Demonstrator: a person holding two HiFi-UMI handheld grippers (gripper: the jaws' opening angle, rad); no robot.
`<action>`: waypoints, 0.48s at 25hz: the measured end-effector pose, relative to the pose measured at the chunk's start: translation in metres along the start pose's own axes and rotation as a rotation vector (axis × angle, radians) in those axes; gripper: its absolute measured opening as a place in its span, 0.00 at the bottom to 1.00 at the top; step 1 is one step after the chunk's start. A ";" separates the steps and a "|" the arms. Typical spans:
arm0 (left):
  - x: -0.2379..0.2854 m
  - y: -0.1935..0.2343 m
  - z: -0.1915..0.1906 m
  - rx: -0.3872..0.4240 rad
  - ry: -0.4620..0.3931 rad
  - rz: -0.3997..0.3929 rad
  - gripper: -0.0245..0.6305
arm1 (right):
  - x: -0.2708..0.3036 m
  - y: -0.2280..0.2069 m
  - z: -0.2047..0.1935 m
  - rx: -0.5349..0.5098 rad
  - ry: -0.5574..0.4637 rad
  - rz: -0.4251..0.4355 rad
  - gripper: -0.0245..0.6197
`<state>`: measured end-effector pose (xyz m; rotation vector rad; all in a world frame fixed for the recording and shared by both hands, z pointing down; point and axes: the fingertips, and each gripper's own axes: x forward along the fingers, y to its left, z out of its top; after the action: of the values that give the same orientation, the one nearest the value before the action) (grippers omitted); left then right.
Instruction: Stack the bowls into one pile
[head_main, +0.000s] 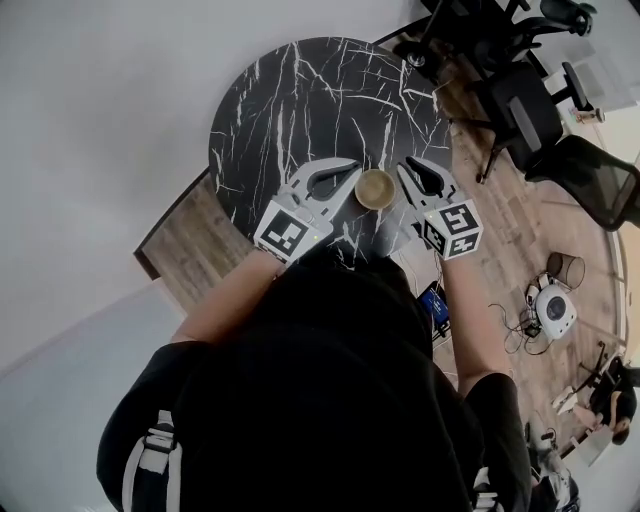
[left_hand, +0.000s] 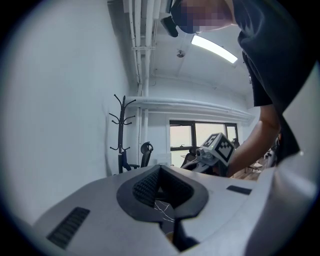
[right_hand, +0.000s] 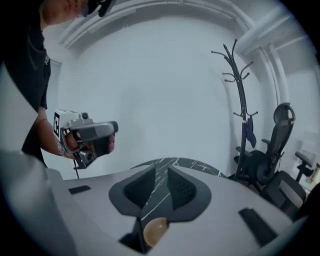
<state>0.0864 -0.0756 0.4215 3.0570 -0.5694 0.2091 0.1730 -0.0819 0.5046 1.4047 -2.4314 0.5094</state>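
At the left of the head view, the left gripper (head_main: 352, 168) is hovering over the round black marble table (head_main: 270, 100), its fingers meeting at the tips with nothing between them. Just right of it, the tan bowl (head_main: 375, 188) is sitting on the table between the two grippers. The right gripper (head_main: 407, 164) is hanging on the bowl's other side, its fingers standing narrowly apart and empty. Its own view is showing the marble through the gap, with the bowl low down. The person's black shirt (head_main: 330, 380) is covering the table's near edge. Farther right, office chairs (head_main: 525, 110) are standing on the wood floor (head_main: 520, 230). Only the gripper views are showing the coat stand (left_hand: 120, 132). Whether the bowl is one or several nested is hard to make out.
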 end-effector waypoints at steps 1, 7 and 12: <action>0.000 -0.001 0.000 -0.007 0.002 -0.003 0.04 | -0.007 0.005 0.011 -0.015 -0.037 -0.001 0.15; 0.003 -0.008 0.007 -0.013 -0.022 -0.027 0.04 | -0.039 0.035 0.055 -0.039 -0.184 0.021 0.10; 0.007 -0.015 0.016 -0.010 -0.039 -0.040 0.04 | -0.058 0.047 0.072 -0.063 -0.253 0.022 0.06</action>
<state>0.0999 -0.0646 0.4069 3.0655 -0.5090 0.1449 0.1548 -0.0466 0.4082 1.4980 -2.6350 0.2702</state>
